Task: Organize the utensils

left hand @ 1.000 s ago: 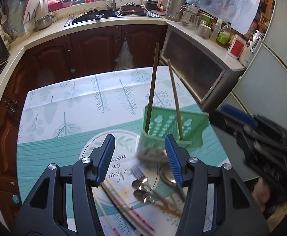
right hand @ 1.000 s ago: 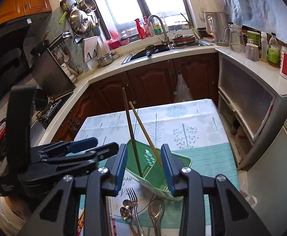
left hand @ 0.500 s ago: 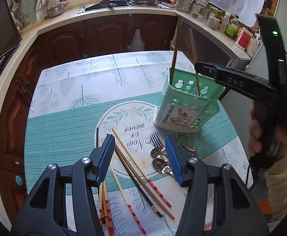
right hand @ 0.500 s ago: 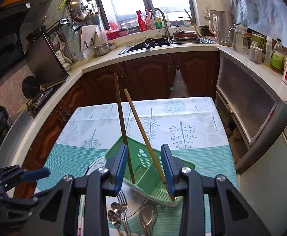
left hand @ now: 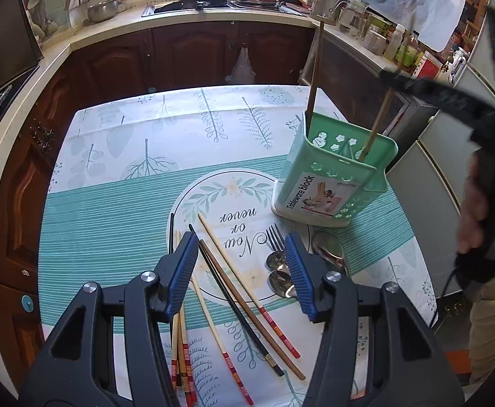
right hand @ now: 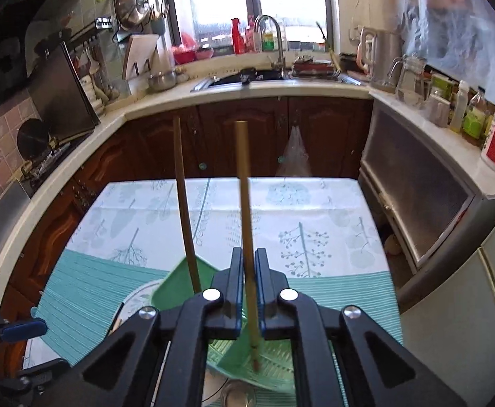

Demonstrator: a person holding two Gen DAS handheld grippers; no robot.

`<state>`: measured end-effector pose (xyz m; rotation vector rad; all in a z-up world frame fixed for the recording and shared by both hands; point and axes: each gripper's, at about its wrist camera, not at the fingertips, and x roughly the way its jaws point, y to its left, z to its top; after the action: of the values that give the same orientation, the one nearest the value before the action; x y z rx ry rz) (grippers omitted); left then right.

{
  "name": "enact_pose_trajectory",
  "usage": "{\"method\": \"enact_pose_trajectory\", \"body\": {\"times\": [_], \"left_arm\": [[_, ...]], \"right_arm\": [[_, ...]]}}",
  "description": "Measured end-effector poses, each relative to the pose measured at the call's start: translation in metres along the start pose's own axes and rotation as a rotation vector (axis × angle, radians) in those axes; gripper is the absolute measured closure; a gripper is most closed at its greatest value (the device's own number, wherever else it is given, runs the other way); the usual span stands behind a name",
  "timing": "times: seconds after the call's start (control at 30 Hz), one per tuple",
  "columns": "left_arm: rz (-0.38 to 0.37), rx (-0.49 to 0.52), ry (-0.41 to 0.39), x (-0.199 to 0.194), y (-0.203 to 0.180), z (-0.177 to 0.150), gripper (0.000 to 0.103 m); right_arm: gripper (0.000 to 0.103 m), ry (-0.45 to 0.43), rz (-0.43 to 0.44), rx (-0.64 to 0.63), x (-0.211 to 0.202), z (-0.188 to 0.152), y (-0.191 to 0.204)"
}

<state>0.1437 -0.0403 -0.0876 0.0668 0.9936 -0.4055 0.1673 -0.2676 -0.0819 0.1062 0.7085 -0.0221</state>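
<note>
A table (left hand: 118,156) covered with a leaf-printed white and teal-striped tablecloth (left hand: 105,203) is seen in a kitchen, with dark wooden cabinets (left hand: 193,57) and a pale worktop (right hand: 247,93) running behind it. A sink with a tap (right hand: 274,44) is set under the window, and a kettle (right hand: 379,54) and jars are ranged along the worktop's right-hand run.

Near the table's right edge a green utensil holder (left hand: 329,183) labelled "Tableware block" is stood upright, beside a round printed emblem at the cloth's middle. Two wooden chopsticks are stood in it: a dark one (left hand: 315,74) at its far corner and a paler one (right hand: 247,224) towards its right side.

Loose chopsticks (left hand: 234,288) are scattered across the emblem towards the table's near edge, several with red-banded ends. A fork (left hand: 274,237) and spoons (left hand: 279,271) are laid just right of them, in front of the holder.

The left gripper (left hand: 242,271) is held above the loose chopsticks with its blue-padded jaws wide apart and nothing between them. The right gripper (right hand: 246,288) is clamped on the paler chopstick, its jaws pressed against the shaft above the holder, while the chopstick's lower tip is seen inside the holder.
</note>
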Motion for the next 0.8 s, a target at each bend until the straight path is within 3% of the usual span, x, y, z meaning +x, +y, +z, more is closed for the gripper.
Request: {"method": "enact_pose_trajectory", "body": {"times": [0.3,0.43,0.6,0.73,0.8], "left_arm": [[0.012,-0.028,-0.015,-0.005,0.010,-0.007,0.053],[0.022,-0.057,-0.022,-0.010,0.022,-0.011,0.053],[0.043,-0.093,-0.034,-0.018,0.040,-0.016,0.053],[0.060,-0.130,-0.038,-0.026,0.055,-0.016,0.053],[0.070,-0.147,-0.047,-0.031,0.062,-0.015,0.053]], "right_arm": [[0.098,-0.237,0.014,0.008,-0.091,0.036,0.011],[0.098,-0.306,-0.023,-0.044,-0.097,0.039,0.031],[0.097,-0.261,-0.039,-0.074,-0.070,0.034,0.041],[0.097,-0.154,-0.020,-0.091,-0.047,0.032,0.042],[0.086,-0.120,-0.014,-0.091,-0.041,0.029,0.044]]}}
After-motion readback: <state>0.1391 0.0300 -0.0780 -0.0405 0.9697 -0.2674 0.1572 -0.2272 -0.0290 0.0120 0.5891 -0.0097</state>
